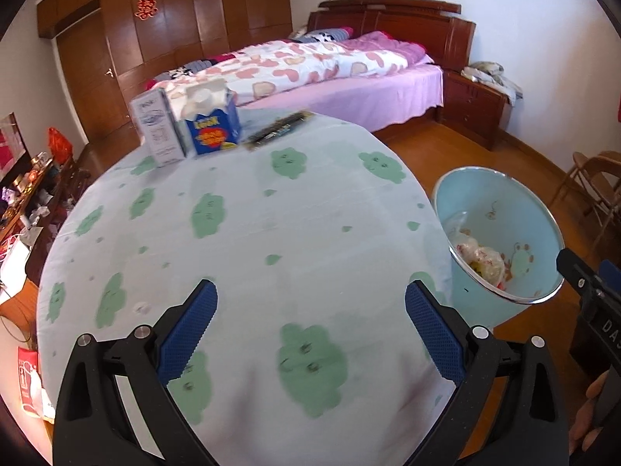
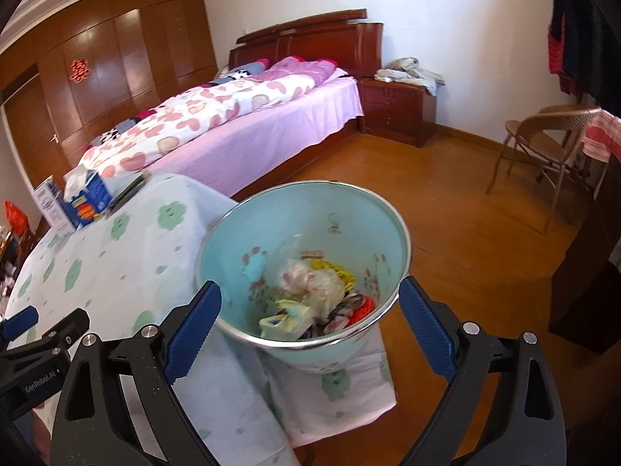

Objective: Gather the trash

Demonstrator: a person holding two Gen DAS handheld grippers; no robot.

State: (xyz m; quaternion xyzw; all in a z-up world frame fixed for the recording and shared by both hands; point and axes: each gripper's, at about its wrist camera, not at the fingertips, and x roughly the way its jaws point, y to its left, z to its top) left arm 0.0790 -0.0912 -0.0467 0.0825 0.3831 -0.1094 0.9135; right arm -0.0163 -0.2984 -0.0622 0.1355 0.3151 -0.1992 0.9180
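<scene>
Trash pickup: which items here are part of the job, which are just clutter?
Job:
- bin with wrappers inside
- blue carton
- white box
- dark packet
- left tool, right tool, both open

Clutter:
- bed
- chair
- nightstand

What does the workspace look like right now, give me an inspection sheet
Surface: round table under a pale cloth with green prints.
Job's things: light blue trash bin beside the table, holding crumpled wrappers and bags.
Clutter: white carton, blue tissue box, dark flat packet at the far edge.
Grippers: left gripper open, empty, over the table; right gripper open, empty, over the bin.
Cables: nothing seen on the table.
Surroundings: bed, wardrobe, folding chair.
</scene>
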